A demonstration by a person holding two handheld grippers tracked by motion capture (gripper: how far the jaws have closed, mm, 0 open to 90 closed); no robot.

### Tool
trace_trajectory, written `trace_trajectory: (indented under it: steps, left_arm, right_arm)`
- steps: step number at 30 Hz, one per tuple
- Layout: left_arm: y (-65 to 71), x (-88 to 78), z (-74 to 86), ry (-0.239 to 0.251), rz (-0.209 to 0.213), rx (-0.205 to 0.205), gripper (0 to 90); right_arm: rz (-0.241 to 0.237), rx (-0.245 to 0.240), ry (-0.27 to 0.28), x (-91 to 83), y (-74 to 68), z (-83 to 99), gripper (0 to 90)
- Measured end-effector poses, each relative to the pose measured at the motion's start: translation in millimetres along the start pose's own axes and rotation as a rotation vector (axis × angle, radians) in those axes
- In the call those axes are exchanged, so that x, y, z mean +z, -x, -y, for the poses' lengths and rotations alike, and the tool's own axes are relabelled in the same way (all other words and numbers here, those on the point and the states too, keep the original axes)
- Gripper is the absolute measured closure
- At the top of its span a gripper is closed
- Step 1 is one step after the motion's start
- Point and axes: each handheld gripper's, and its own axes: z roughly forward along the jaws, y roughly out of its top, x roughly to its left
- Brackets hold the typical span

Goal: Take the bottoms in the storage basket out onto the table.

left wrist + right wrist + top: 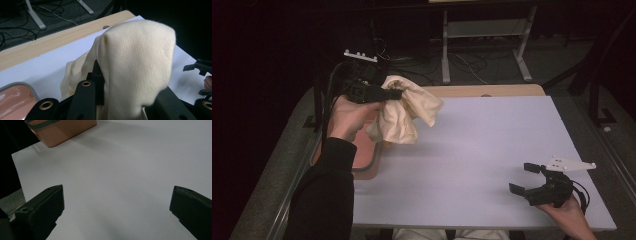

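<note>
Cloth [404, 107], cream and bunched, hangs from the left tool [393, 94], clamped in its jaws just above the pink tray [364, 160]. The right tool [526, 182] waits wide open, well away from the tray. Next step is likely spreading the cloth flat beside the tray.

Counter [492, 150]: pale lavender-white top, bare wood strip [492, 90] along far edge. Pink tray [368, 159] with grey rim at near-left corner of counter. Floor beyond: white metal stand legs [522, 50], loose dark cables [467, 62]. Background dark.
</note>
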Motion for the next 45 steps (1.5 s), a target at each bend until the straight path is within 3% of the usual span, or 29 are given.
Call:
trace_trajectory:
  steps: [21,34,45]
  left_arm:
    - [9.6,32.6,-0.5,-0.018,0.042,-0.007,70.0]
    - [12.9,61.8,1.2,-0.049,0.066,-0.012,70.0]
    - [9.4,77.2,2.4,-0.078,0.054,-0.024,70.0]
  right_arm:
    - [-0.01,-0.002,-0.001,0.7,-1.2,0.1,0.0]
    - [-0.019,-0.007,0.003,0.1,-1.9,0.0,0.0]
    - [-0.03,-0.01,0.003,0.0,-3.1,-0.2,0.0]
